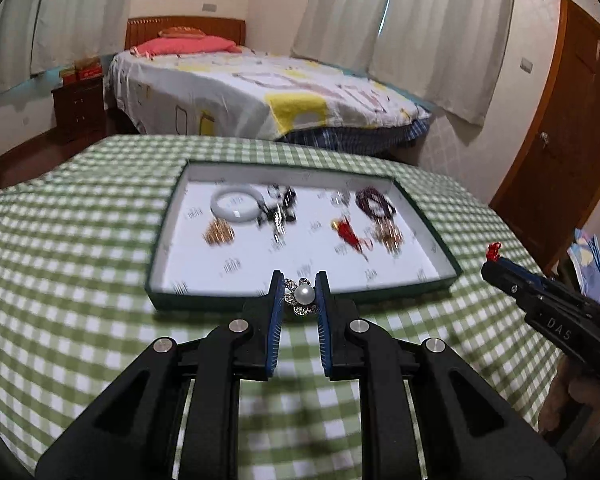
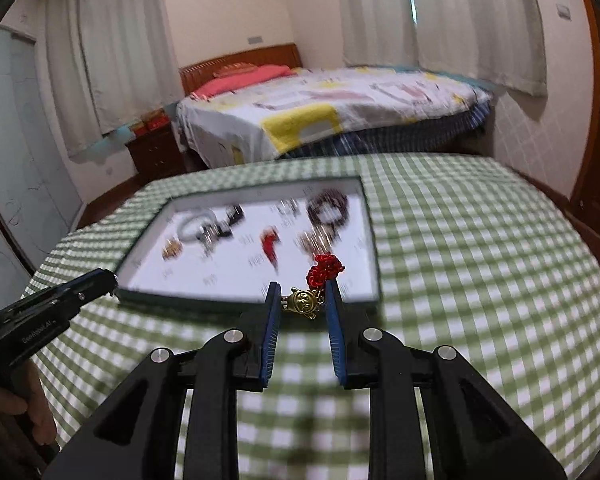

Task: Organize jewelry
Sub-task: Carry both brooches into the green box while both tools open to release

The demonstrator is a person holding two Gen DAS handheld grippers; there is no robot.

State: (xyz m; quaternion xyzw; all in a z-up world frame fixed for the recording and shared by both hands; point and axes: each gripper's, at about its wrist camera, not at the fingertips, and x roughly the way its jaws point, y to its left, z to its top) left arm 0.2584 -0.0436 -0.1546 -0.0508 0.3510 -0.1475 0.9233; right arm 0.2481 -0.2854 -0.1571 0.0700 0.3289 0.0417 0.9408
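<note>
Two light, fiddly pieces: left gripper [image 1: 299, 294] clamps pearl brooch [image 1: 302, 295] across its stiff setting; right gripper [image 2: 303, 300] pinches gold charm [image 2: 302, 301], red knot [image 2: 325, 269] dangling soft.

evenly lit, soft daylight through white curtains [image 1: 440, 32]. heavy fisheye bending and dark vignette at the corners. tray [image 1: 420, 216] contents smeared, probably by motion blur; near gripper fingers [image 2: 274, 312] sharp.

You can read "DAS" in pale letters on the body of the right gripper [image 1: 496, 254]. The left gripper [image 2: 114, 278] carries small lettering, roughly "GenRobot.AI". The tray's [image 1: 300, 300] printed marks are too blurred to read.
</note>
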